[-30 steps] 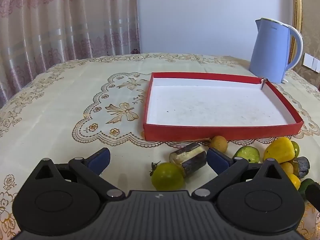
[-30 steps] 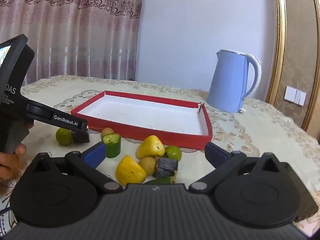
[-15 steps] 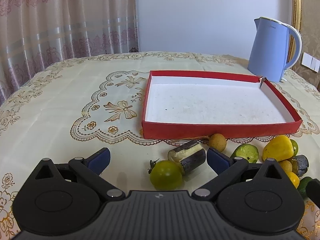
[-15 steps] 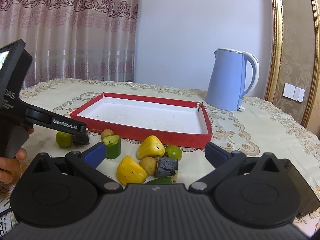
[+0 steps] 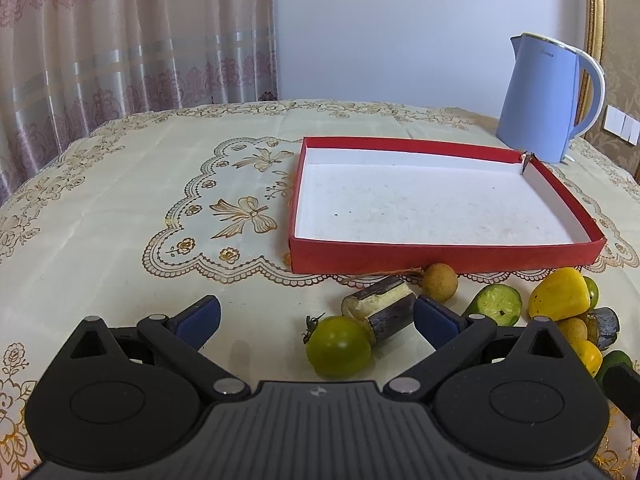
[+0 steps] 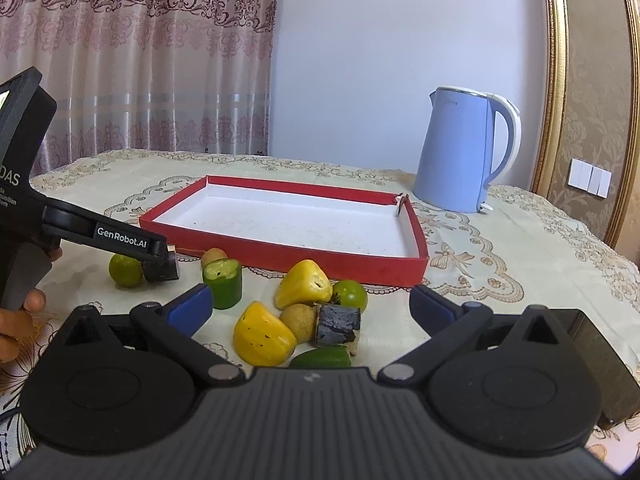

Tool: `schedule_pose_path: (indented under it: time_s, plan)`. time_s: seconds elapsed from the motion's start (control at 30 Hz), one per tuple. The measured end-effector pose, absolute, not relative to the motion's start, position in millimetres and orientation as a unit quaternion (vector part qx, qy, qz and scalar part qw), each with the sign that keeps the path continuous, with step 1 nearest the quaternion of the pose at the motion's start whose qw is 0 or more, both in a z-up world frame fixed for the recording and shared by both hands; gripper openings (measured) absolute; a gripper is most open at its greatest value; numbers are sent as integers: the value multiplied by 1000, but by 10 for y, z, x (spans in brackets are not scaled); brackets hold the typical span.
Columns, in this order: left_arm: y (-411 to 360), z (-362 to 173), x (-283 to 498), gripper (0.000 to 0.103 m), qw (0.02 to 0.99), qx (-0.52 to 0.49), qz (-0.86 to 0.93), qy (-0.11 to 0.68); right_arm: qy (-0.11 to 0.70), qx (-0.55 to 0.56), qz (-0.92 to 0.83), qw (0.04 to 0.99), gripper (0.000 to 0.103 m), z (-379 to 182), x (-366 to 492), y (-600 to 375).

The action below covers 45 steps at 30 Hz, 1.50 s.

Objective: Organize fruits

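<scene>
The left gripper (image 5: 316, 314) hovers low over the bench (image 5: 120, 220), fingers spread wide apart, with a green round fruit (image 5: 338, 346) and a sugarcane piece (image 5: 380, 308) lying between them. The right gripper (image 6: 308, 304) also has its fingers wide apart, holding nothing, above a cluster of yellow fruits (image 6: 264, 338), a dark sugarcane chunk (image 6: 338, 324) and a cucumber piece (image 6: 223, 283). Beyond lies the red tray (image 6: 320, 264), then a blue kettle (image 6: 460, 152).
</scene>
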<state>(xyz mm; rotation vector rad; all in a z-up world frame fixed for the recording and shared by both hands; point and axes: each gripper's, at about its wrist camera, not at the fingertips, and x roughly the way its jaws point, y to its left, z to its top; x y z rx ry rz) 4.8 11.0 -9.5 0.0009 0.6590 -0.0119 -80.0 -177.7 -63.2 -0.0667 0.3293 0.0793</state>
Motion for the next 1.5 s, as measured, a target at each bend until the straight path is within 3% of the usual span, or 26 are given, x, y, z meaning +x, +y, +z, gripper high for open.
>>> schedule_pose_path:
  time_s: [0.93,1.1,1.17,1.23,1.3,1.37,1.5]
  plan:
    - [118,-86,1,103,947,9,-1,321,162,-42,62,984,102,-654,-822,-1796]
    - [113,-90,0,103,946,9,0,324,161,-45,64,984,86,-671,-833,-1781]
    - [112,-89,-1,103,946,10,0,324,164,-41,60,984,55,-668,-826,-1791]
    - [112,-86,0,103,946,9,1,323,170,-34,59,983,45,-668,-812,-1812]
    - [111,-86,-1,103,946,9,0,323,172,-37,58,983,48,-680,-810,-1817]
    - [109,-88,0,103,946,9,2,324,166,-30,52,984,86,-678,-812,-1829]
    - [99,-93,-13,103,946,12,-1,324,164,-31,40,985,90,-636,-785,-1823]
